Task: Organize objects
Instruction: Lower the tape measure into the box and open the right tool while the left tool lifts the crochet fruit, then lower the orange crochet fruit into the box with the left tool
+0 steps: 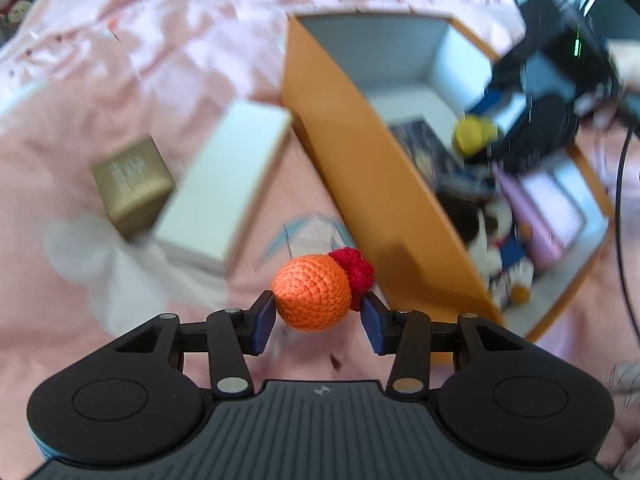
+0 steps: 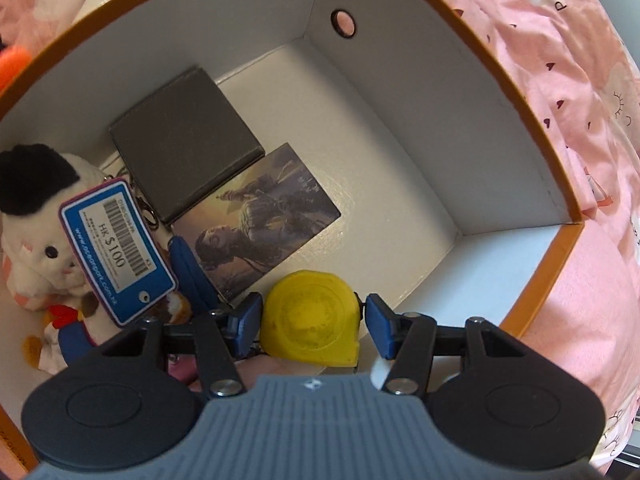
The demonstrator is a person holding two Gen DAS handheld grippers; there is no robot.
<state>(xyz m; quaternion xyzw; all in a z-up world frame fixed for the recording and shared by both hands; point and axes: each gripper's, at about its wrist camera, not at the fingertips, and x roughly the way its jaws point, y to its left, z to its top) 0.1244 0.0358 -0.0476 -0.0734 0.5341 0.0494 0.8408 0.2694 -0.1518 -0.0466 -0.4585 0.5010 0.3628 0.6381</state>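
My left gripper [image 1: 318,316] is shut on an orange crocheted ball [image 1: 312,292] with a red knitted tuft [image 1: 356,274], held above the pink bedsheet, left of the orange box [image 1: 360,152]. My right gripper [image 2: 312,320] is inside the orange box [image 2: 560,252], shut on a yellow tape measure [image 2: 310,320] held over the white box floor. In the left wrist view the right gripper [image 1: 480,136] shows with the yellow tape measure [image 1: 474,134] over the box. The box holds a plush toy [image 2: 36,232] with a blue price tag [image 2: 116,252], a dark grey case [image 2: 184,140] and a picture card [image 2: 264,208].
A white carton [image 1: 228,184] and a small gold box [image 1: 132,184] lie on the pink sheet [image 1: 100,80] left of the orange box. Pink and lilac flat boxes [image 1: 548,208] sit inside the box's near end. A black cable [image 1: 624,200] runs at the right.
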